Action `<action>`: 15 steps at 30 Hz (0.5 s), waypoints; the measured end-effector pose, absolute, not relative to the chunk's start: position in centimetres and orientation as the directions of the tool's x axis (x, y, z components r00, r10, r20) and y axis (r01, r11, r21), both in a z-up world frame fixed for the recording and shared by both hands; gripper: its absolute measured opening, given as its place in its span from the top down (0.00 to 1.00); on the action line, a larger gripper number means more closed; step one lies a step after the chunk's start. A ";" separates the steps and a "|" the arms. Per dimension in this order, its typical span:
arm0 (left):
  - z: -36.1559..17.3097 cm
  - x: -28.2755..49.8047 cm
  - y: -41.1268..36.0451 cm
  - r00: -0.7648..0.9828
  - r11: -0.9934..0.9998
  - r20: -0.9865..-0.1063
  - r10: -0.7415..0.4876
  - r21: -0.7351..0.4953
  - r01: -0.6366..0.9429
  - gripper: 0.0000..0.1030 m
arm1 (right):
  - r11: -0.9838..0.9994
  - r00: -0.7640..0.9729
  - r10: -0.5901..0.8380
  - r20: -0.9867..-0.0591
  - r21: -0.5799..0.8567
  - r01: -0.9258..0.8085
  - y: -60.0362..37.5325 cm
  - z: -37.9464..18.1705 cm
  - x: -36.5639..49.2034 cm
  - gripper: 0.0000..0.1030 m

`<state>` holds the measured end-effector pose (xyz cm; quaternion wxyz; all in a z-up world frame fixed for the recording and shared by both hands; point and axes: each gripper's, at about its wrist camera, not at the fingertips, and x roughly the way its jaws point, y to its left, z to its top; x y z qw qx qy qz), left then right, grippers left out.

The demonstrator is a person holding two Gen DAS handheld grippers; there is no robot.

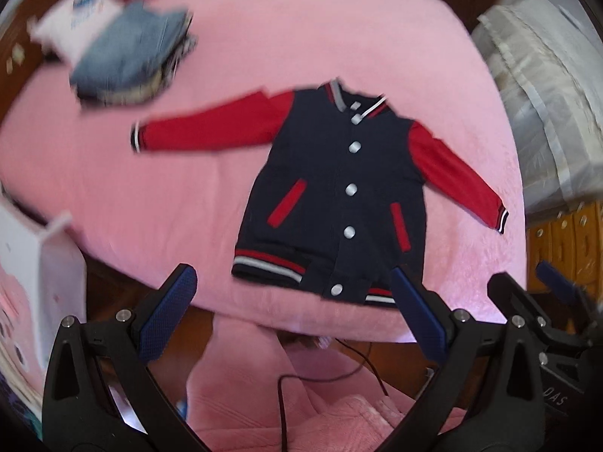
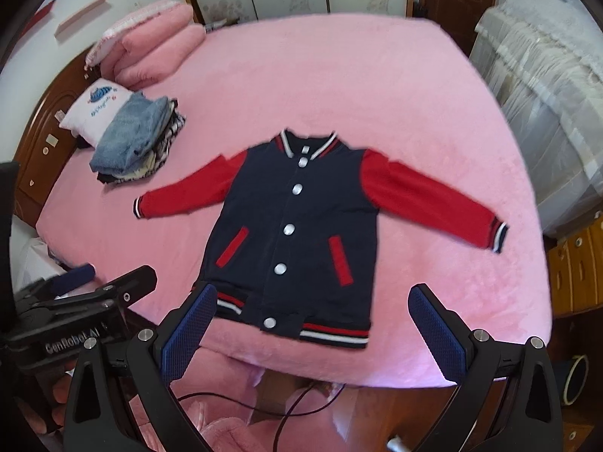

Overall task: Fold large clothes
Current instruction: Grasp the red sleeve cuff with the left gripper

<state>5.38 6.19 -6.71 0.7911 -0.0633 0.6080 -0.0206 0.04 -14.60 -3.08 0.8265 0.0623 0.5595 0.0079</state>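
Note:
A navy varsity jacket (image 1: 331, 196) with red sleeves and white snap buttons lies flat, face up, on the pink bed (image 1: 301, 37), sleeves spread out, hem toward me. It also shows in the right wrist view (image 2: 297, 237). My left gripper (image 1: 294, 282) is open and empty, held just short of the jacket's hem. My right gripper (image 2: 312, 301) is open and empty, also just short of the hem. The right gripper (image 1: 546, 301) shows at the right of the left wrist view; the left gripper (image 2: 86, 301) shows at the left of the right wrist view.
A stack of folded clothes topped with blue denim (image 2: 132, 135) lies at the bed's far left beside a white pillow (image 2: 94, 101) and pink pillows (image 2: 150, 45). A wooden headboard (image 2: 41, 132) is on the left. Covered furniture (image 2: 546, 105) stands on the right. A cable (image 2: 301, 403) crosses the floor.

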 end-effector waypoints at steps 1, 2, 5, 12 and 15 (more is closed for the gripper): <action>-7.8 5.8 7.2 0.238 0.987 -0.963 -0.126 -0.146 -0.070 0.02 | 0.991 0.349 0.087 -0.933 0.116 0.064 -14.2 -3.8 0.5 0.00; -8.9 6.3 8.6 0.207 0.979 -0.967 -0.145 -0.170 -0.108 0.02 | 0.991 0.320 0.083 -0.944 0.111 0.072 -13.5 -4.7 1.1 0.00; -12.4 8.0 13.4 0.127 0.945 -0.971 -0.201 -0.226 -0.235 0.02 | 0.994 0.259 0.046 -0.965 0.070 0.084 -11.6 -6.7 2.8 0.00; -20.2 13.2 24.9 0.033 0.834 -0.950 -0.312 -0.291 -0.468 0.02 | 0.989 0.167 -0.033 -0.985 -0.008 0.149 -6.9 -11.1 7.9 0.00; -22.9 15.7 28.2 0.036 0.791 -0.934 -0.355 -0.321 -0.520 0.02 | 0.979 0.118 -0.057 -0.991 -0.032 0.200 -5.3 -13.3 10.3 0.00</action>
